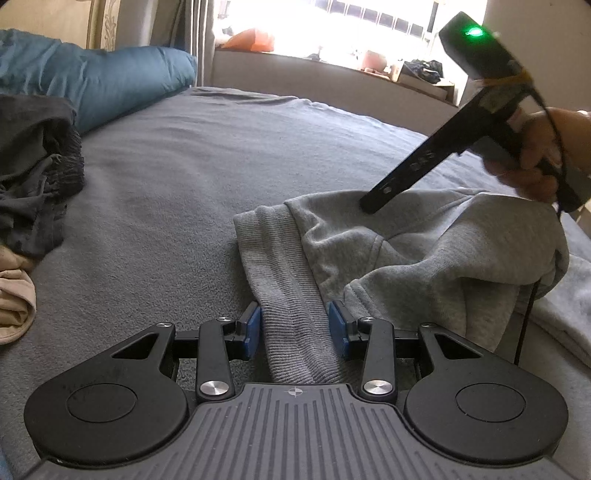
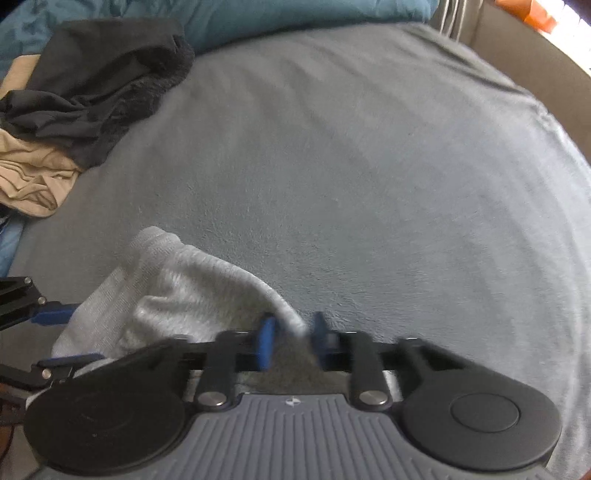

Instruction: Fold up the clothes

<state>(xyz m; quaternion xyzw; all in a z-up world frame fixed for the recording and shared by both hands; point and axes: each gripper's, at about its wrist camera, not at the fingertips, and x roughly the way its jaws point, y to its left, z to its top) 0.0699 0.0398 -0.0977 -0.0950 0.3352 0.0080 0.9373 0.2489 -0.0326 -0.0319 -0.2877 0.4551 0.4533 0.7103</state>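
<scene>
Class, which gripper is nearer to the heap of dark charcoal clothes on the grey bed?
Left. The left gripper straddles the grey sweatshirt's ribbed hem, on the charcoal heap's side. The right gripper works the sweatshirt's far side.

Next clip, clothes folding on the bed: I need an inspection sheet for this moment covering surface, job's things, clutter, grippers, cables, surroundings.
Surface: grey bed cover, soft, lightly rippled.
Job's things: grey sweatshirt, bunched, its ribbed hem running toward the left wrist camera.
Clutter: dark garment pile and beige garment at the bed's left edge; blue pillow behind them.
Grippers: left gripper, jaws apart either side of the ribbed hem, not closed on it. Right gripper, blurred, jaws apart with a fold of sweatshirt between; grip cannot be told.
Cables: thin black cord hanging beside the sweatshirt.
Surroundings: bright window, sill with assorted items, curtain at left.
</scene>
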